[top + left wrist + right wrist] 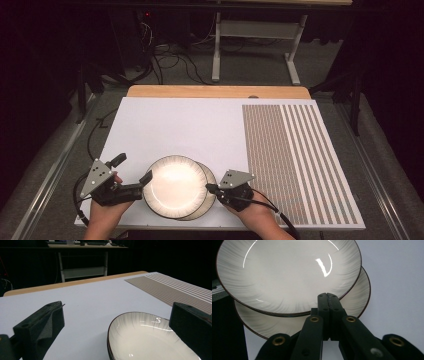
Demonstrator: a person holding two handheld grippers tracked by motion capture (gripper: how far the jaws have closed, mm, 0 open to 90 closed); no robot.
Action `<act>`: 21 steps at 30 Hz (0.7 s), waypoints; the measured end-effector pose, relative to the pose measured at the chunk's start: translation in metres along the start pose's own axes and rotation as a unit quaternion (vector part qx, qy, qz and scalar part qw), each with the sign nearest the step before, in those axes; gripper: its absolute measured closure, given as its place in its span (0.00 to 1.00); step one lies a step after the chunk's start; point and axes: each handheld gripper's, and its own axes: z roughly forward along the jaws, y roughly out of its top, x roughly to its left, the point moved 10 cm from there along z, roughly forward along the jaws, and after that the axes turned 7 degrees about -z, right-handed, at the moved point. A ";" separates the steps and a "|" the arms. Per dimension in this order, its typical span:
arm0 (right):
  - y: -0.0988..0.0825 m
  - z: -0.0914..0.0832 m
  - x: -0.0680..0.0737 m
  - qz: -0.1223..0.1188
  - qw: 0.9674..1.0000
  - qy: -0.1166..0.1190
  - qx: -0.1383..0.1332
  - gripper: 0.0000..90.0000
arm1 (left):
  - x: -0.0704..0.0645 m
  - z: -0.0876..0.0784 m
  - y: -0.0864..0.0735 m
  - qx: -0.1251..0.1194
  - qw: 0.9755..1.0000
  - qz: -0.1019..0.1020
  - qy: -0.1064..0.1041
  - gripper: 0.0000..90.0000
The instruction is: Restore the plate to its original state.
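Plates (175, 185) stacked near table (200, 125) front edge, tongs (147, 177) flanking, open room beyond.

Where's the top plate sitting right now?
In the high view, the top plate sits near the table's front edge, stacked off-centre on the lower plate, between the two hand-held grippers.

Overhead light brightens the white table (200, 125) and glares off the plate (175, 182); surroundings stay dark.

2 stacked white plates (176, 186), offset
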 end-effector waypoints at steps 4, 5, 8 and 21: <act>0.000 -0.003 -0.003 -0.002 1.000 -0.003 -0.001 1.00 | -0.001 0.000 0.000 0.000 1.000 0.001 -0.003 0.01; -0.001 -0.003 -0.003 0.000 1.000 -0.004 -0.001 1.00 | -0.001 0.001 0.000 0.000 1.000 0.001 -0.003 0.01; -0.001 -0.003 -0.002 0.004 1.000 -0.003 0.000 1.00 | -0.001 0.001 0.000 0.000 1.000 0.001 -0.003 0.01; -0.002 -0.004 -0.003 -0.001 1.000 -0.004 0.004 1.00 | -0.001 0.000 0.000 -0.001 1.000 0.001 -0.003 0.01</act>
